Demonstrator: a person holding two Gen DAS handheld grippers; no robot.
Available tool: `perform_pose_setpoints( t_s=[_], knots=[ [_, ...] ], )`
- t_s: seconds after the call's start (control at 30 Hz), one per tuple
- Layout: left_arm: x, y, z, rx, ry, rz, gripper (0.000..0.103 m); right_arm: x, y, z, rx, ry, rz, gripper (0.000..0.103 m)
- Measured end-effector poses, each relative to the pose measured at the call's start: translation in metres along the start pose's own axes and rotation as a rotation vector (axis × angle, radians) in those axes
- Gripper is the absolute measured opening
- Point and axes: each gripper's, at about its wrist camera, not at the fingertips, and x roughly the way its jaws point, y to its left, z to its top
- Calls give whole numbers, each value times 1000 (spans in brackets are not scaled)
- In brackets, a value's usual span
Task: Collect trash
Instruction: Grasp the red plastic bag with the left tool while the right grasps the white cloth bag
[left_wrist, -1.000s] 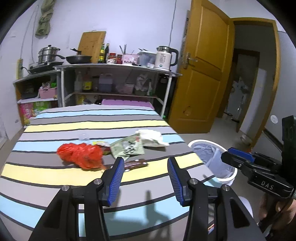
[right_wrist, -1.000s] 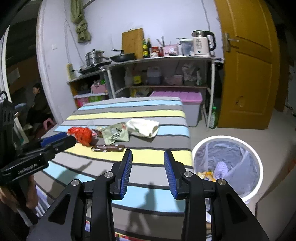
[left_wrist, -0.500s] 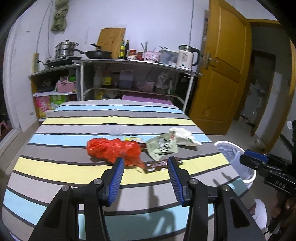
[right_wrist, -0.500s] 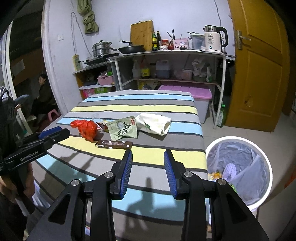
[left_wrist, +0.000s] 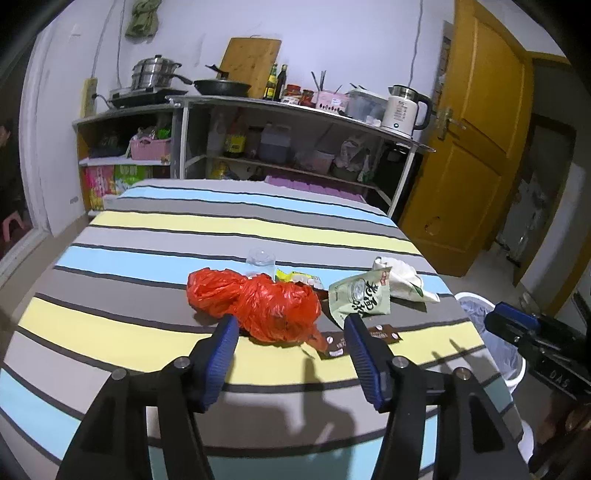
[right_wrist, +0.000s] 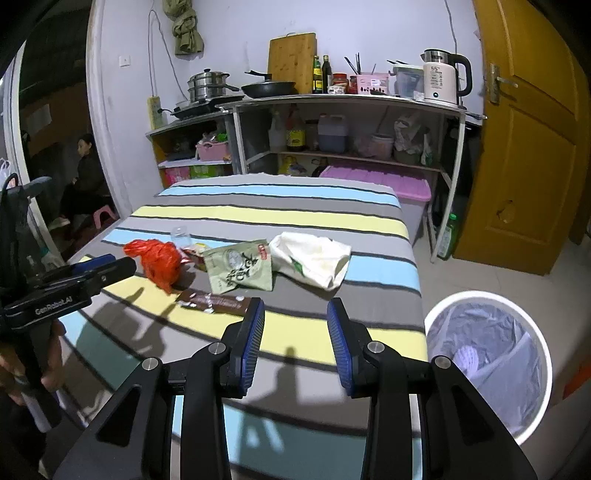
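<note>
Framing crinkled red plastic bag (left_wrist: 255, 306), ribbed blue fingers (left_wrist: 221, 350) of left gripper (left_wrist: 290, 354)

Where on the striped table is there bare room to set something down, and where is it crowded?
Bare: the far stripes behind the clear cup, the left side beyond the red plastic bag, and the near edge in front of the brown wrapper. Crowded: the middle band from the bag across the green snack pouch to the white bag.

Dim, cool indoor light from behind casts sharp gripper shadows on the striped bedspread (left_wrist: 155, 317); fisheye bends edges, corners black.
</note>
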Motion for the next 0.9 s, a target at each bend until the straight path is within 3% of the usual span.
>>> perform_pose_setpoints(
  t_s=[0.47, 0.8, 0.83, 0.87, 0.9],
  knots=[
    [49, -1, 13, -20, 32, 75, 61, 68, -5, 21, -114, 65, 4, 36],
    [53, 13, 4, -57, 58, 57, 65, 108, -6, 17, -196, 173, 39, 36],
    [53, 13, 4, -59, 59, 54, 65, 108, -6, 17, -193, 176, 46, 33],
    [53, 14, 4, -59, 59, 52, 65, 108, -5, 17, -190, 179, 51, 20],
    [53, 14, 3, -58, 60, 52, 65, 109, -5, 16, -186, 184, 60, 18]
  ],
)
